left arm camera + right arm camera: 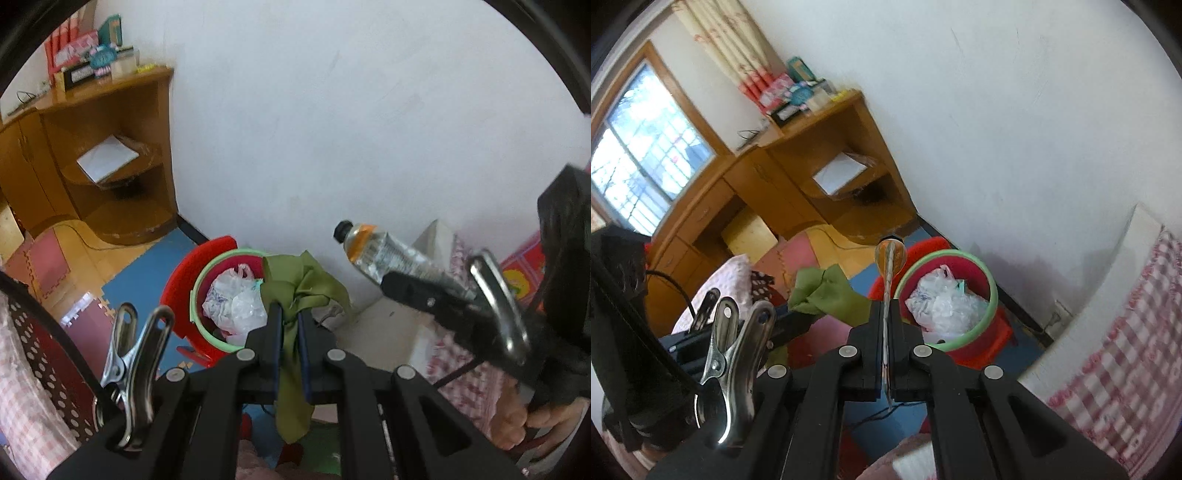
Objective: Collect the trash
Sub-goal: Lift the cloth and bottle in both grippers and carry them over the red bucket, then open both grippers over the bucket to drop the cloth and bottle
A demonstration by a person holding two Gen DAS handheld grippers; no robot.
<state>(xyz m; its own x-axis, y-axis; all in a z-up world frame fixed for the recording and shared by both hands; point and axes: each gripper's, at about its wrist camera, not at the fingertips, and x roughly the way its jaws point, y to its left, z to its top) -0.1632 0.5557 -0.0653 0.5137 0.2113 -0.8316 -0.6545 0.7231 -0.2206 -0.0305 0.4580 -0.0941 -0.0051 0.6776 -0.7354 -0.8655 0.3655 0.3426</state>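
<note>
Trash in hand: two items, one per claw. Left claw [290,325] is pinching a green cloth scrap [295,295], pads pressed together on its middle, one loose end bunching above the tips and the other hanging below. Right claw [886,325] is pinching a squeezed tube [889,258] by its flattened tail, the black cap pointing forward and away from the claw.

Handling, judged: the cloth is looking light, limp and non-slippery; a mid-length pinch is holding it well, but the trailing end could be catching on the bin rim at release. The tube is looking light, thin-walled and already crumpled; the flat crimped tail is the sensible place to hold, since the rounder shoulder would be slipping between the pads.

Both items are hanging in the air near the trash bin [195,288], a red pail with a pale green rim sitting on a red stool [177,288]. A crumpled white plastic bag [236,302] is already lying inside. In the right wrist view the tube is sitting just left of the bin mouth; neither piece appears to be over the opening yet.

Surroundings: a wooden corner shelf [110,155] standing beyond on foam floor mats, and a bed with a pink checked cover [1126,350] to the right.
</note>
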